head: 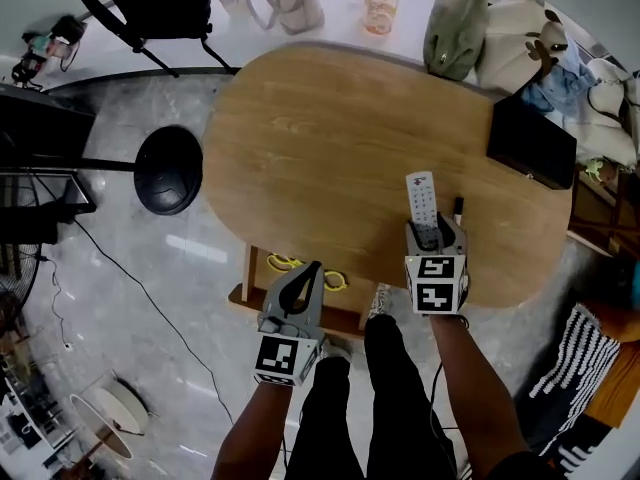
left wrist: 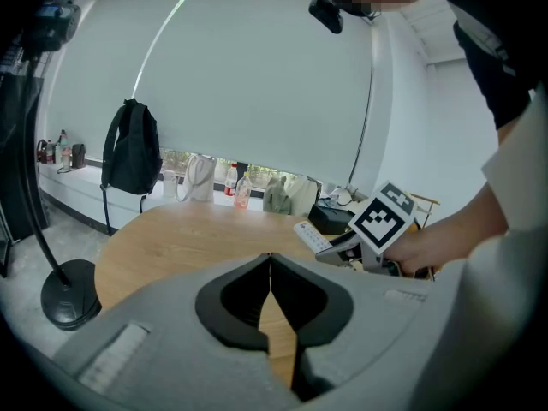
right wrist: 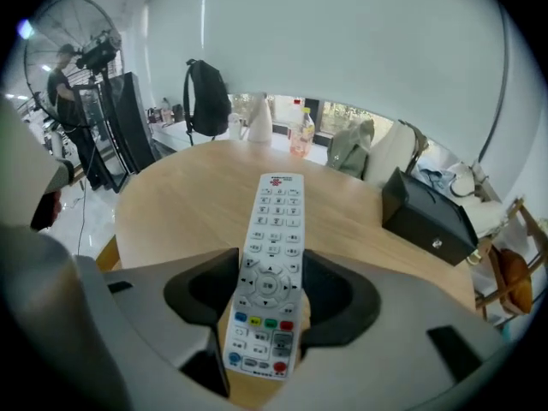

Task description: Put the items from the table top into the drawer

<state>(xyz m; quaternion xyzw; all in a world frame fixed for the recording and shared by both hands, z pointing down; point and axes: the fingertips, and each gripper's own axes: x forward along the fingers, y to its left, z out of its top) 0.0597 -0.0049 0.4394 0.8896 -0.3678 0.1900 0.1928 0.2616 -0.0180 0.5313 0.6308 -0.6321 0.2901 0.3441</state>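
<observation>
**Your right gripper clamps the remote; your left gripper is closed with nothing in it.**

The right pads press both sides of the remote's lower half. Its top end sticks out ahead of the jaws over the table. It looks lifted off the wood, but that's hard to confirm. A black box sits ahead and right of that gripper. The left jaws meet tip to tip over the open drawer, with a yellow item just beside the tips.
</observation>
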